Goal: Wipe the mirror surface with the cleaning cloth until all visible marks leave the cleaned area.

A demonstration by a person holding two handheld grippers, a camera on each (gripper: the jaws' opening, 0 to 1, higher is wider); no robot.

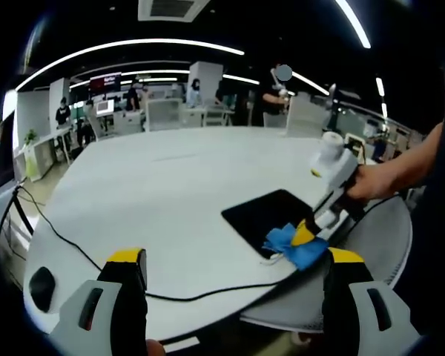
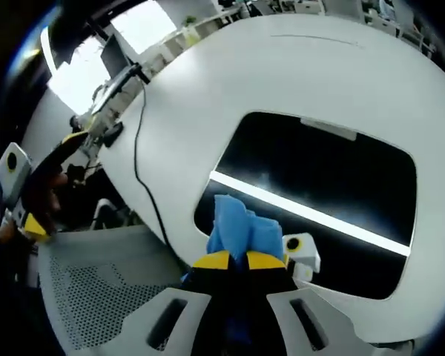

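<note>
1. Table point(image 1: 170, 185): white and round, it spreads ahead of both grippers, with a thin black cable point(image 1: 67, 245) trailing across its near edge and a mesh chair point(image 2: 96, 289) just beyond that edge.
2. Mirror point(image 2: 319, 185): a dark rectangle lying flat near the table's edge, directly ahead of the right gripper point(image 2: 239, 261). Its long axis runs across that gripper's line of sight, and a bright ceiling light streaks its face.
3. Left gripper point(image 1: 233, 259): jaws spread wide with nothing between them, well back from the mirror, which lies ahead and to its right.
4. Cloth point(image 2: 237, 226): blue, bunched, clamped in the right gripper's closed jaws and pressed at the mirror's near edge.
5. Judgement: the right gripper is nearer, so wiping likely goes forward and sideways along the long axis.
</note>
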